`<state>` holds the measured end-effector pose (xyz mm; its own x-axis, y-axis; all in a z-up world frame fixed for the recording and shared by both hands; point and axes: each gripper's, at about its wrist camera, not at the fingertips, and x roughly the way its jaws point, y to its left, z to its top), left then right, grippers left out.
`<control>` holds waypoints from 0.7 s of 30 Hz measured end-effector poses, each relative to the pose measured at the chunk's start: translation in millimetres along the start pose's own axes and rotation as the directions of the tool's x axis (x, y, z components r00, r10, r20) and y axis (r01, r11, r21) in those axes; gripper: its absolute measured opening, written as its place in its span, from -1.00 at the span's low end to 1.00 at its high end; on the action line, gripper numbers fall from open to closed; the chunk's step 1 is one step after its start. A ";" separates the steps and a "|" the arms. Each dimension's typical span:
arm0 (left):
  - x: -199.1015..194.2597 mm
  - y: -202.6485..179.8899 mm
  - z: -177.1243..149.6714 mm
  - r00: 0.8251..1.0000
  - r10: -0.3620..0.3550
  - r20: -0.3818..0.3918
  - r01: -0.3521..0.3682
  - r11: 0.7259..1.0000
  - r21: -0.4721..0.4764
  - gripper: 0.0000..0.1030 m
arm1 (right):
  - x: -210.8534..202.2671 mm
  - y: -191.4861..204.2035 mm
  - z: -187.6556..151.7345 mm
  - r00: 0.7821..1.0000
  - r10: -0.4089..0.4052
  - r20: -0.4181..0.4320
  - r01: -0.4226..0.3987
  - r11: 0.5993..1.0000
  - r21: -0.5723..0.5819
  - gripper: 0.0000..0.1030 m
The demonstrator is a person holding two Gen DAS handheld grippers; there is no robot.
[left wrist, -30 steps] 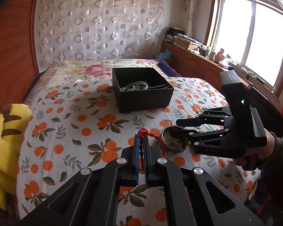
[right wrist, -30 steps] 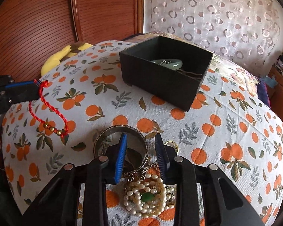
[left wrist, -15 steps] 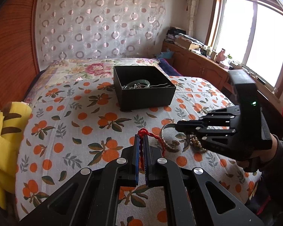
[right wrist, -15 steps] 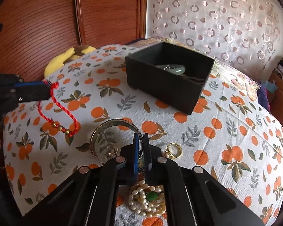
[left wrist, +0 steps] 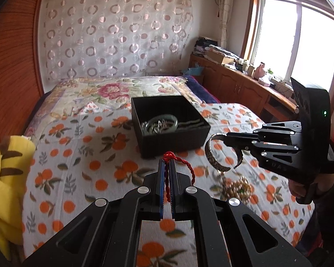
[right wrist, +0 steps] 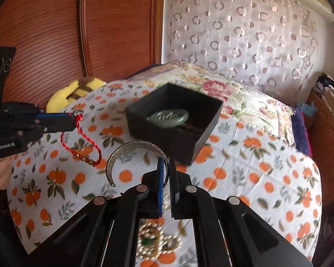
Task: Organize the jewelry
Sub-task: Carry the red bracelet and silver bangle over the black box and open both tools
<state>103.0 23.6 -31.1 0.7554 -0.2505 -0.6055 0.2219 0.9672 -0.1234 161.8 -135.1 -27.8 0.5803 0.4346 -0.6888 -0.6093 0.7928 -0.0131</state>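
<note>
Two grippers [left wrist: 166,166] [right wrist: 165,165] w/ jewelry near box [left wrist: 173,142]

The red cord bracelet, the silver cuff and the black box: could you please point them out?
red cord bracelet [right wrist: 81,133], right wrist view, hanging cord.
silver cuff [left wrist: 211,155], left wrist view, outer band.
black box [left wrist: 173,139], left wrist view, front wall.

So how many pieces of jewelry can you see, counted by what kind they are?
Red cord bracelet, in the left hand-held gripper: 1
Silver cuff bangle, in the right hand-held gripper: 1
Green jade bangle, in the black box: 1
Pearl bead piece, on the bedspread: 1
Total: 4; tangled bits in the box are too unclear to count.
</note>
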 end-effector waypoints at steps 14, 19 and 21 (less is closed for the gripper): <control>21.2 5.3 45.9 1.000 0.020 0.017 -0.020 0.999 0.033 -0.94 | 35.8 -38.5 43.5 1.000 0.000 0.016 0.000 1.000 -0.001 -0.89; 30.5 8.1 56.1 0.999 0.030 0.014 -0.031 0.999 0.037 -0.94 | 53.2 -50.8 53.5 1.000 -0.016 0.017 0.016 1.000 0.013 -0.89; 33.7 8.1 59.8 0.999 0.033 0.012 -0.034 0.999 0.040 -0.94 | 60.0 -57.0 55.5 1.000 -0.018 0.019 0.017 0.999 0.028 -0.89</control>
<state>167.2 20.5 -5.5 0.7697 -0.2188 -0.5997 0.2210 0.9727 -0.0712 261.3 -130.5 -28.1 0.6010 0.4285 -0.6747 -0.5838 0.8119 -0.0045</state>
